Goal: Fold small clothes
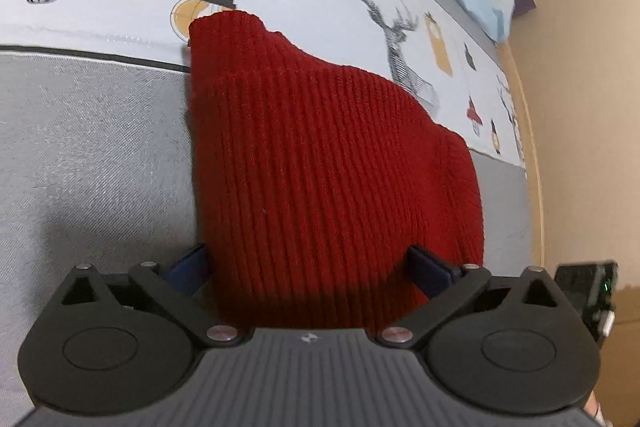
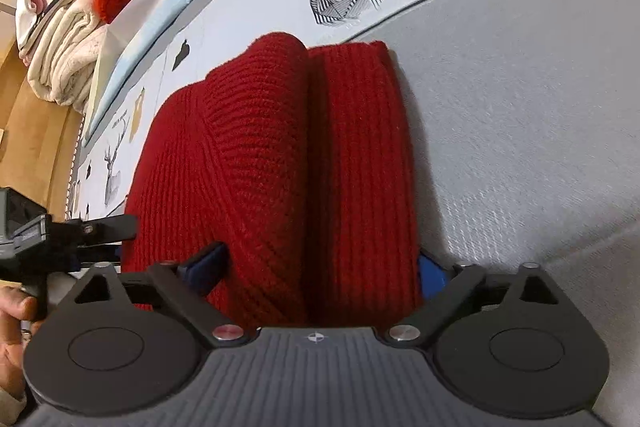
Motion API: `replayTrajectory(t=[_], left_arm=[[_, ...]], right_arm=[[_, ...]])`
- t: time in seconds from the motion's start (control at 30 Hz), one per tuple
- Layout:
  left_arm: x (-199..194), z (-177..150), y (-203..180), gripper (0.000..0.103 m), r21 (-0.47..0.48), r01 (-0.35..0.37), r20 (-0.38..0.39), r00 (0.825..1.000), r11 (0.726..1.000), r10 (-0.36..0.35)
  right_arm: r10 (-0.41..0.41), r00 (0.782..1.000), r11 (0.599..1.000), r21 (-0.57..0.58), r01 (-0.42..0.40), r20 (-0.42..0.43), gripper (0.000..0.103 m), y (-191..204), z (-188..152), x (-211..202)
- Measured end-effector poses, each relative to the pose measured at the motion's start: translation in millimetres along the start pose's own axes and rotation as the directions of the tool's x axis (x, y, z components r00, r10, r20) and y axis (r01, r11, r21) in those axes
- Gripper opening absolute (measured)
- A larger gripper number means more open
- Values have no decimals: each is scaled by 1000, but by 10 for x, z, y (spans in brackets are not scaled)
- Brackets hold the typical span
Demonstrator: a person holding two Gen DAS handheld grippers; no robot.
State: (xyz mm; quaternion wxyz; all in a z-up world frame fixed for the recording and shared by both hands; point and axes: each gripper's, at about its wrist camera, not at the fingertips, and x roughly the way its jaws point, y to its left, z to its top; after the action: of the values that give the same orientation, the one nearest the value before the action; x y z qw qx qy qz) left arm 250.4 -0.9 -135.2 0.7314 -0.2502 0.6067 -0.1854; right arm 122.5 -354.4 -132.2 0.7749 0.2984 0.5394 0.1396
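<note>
1. Your red knit sweater point(image 1: 320, 155) lies on the bed, on the grey part of the bed cover point(image 1: 92, 155), with its far end reaching onto the white part with the deer and lamp drawings.

2. It looks partly folded already. From the right wrist camera you can see two long red rolls lying side by side, with a dark crease running between them. So the sides look tucked in.

3. What is left, I think: fold the long shape over once more to make it short, then put it away. A pile of other clothes point(image 2: 68, 39) sits far back at the edge of the bed, well apart from the sweater.

4. Your left gripper point(image 1: 316, 267) has its jaws spread wide apart. The near end of the sweater sits between the two blue fingers point(image 1: 430, 269). The pads do not seem to squeeze it, so it holds nothing.

5. Your right gripper point(image 2: 320, 267) is wide apart too. The near end of the sweater sits between its blue fingers point(image 2: 208, 263) as well, and it is not pinched.

6. The picture is a bit blurry near the fingers, so I cannot be sure if a pad just brushes the wool.

7. Your hand point(image 2: 16, 311) and the left gripper show at the left edge of the right camera, just beside the sweater.
</note>
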Motion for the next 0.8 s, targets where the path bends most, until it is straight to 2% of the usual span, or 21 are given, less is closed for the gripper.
replayTrajectory(t=[0.1,0.13,0.17,0.23,0.27,0.37,0.5,0.63,0.7,0.77,0.8], left_arm=[[23,63,27,101,-39,0,20,1000,999,1],[-1,88,9,94,-33,-8,37,999,999,9],[-53,111,-28,80,-20,-17,61,998,1000,18],[-211,184,-100,65,10,-19,106,994,1000,18],[-317,225,-145,61,45,-24,132,991,999,18],[-588,306,-230,60,143,-80,213,976,986,49],[-984,459,-176,59,178,-150,334,939,972,84],[-1317,645,-31,61,167,-182,425,900,969,96],[-1497,729,80,61,120,-195,486,867,973,114],[-1685,751,188,62,85,-176,566,818,981,97],[-1749,761,224,63,79,-164,576,812,983,89]], right_arm=[[-8,1000,1000,7,8,29,79,58,30,6],[-10,999,1000,8,9,44,77,83,40,-3],[-15,998,1000,3,15,62,69,116,53,-18],[-18,995,1000,-10,19,102,61,180,86,-42],[-16,992,1000,-9,18,122,55,202,101,-58],[0,986,1000,-14,2,164,45,284,167,-45],[56,975,997,-55,-45,213,41,578,265,84],[113,951,992,-91,-91,287,40,975,367,242],[135,935,987,-128,-97,329,40,1177,397,294],[151,921,984,-147,-104,358,40,1336,426,355],[144,919,982,-165,-88,367,40,1411,441,396]])
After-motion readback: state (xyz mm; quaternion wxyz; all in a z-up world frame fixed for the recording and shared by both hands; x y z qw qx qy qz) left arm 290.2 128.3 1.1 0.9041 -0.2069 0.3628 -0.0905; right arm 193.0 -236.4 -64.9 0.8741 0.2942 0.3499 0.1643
